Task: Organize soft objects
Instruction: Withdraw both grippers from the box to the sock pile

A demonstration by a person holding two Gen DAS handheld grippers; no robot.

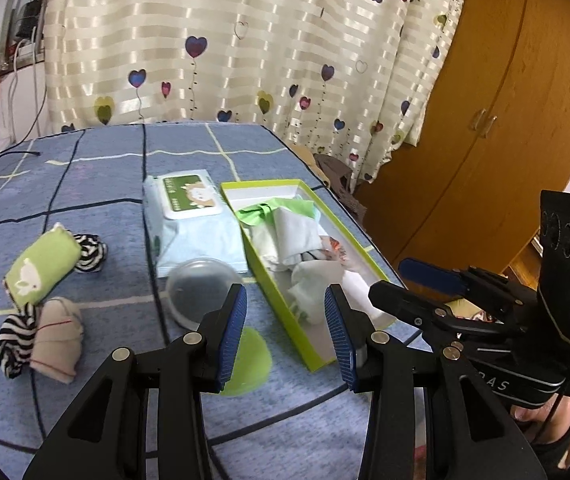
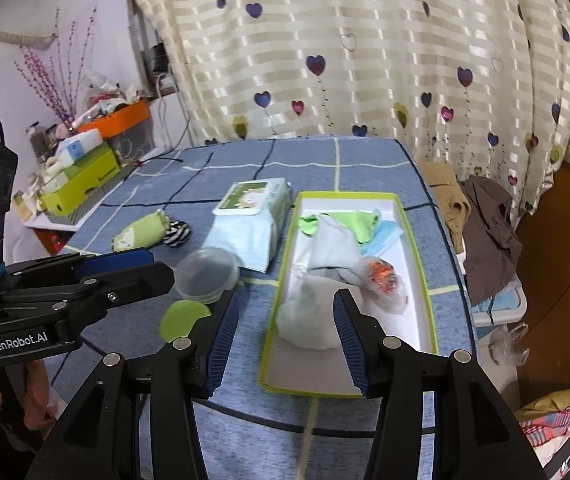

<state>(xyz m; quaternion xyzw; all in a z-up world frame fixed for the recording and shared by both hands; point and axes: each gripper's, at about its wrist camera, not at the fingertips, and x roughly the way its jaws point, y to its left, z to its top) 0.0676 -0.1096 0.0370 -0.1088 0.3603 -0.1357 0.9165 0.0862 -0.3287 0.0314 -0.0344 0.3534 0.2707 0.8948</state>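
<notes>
Surface: worktop (image 1: 97,184) covered with a blue cloth carrying dark and pale grid lines. Behind it hangs a cream striped curtain (image 1: 245,40) printed with heart balloons; a wooden wardrobe (image 1: 505,120) stands to the right. In the right wrist view a cluttered shelf (image 2: 77,184) sits left of the worktop, and brown clothes (image 2: 485,220) are heaped off its right edge.

Task items: a long shallow box (image 2: 421,240) with a lime-green rim and white inside lies on the right part of the worktop. It holds a loose pile of soft pieces (image 2: 333,248): white, pale grey, green and light blue fabric, plus a clear wrapper with orange inside; count not readable. Just left of the box lies one pack of wet wipes (image 1: 189,216), with a clear round lid (image 1: 201,292) and a green disc (image 1: 253,356) near it.

On the left of the worktop, four rolled socks: one green roll (image 1: 41,272) with a white rabbit, one beige roll (image 1: 59,340), two black-and-white striped rolls (image 1: 91,254), (image 1: 11,340).

Left gripper (image 1: 285,320): jaws apart, nothing between them, raised over the box's near corner. Right gripper (image 2: 285,336): jaws apart, empty, raised over the box's near end.
</notes>
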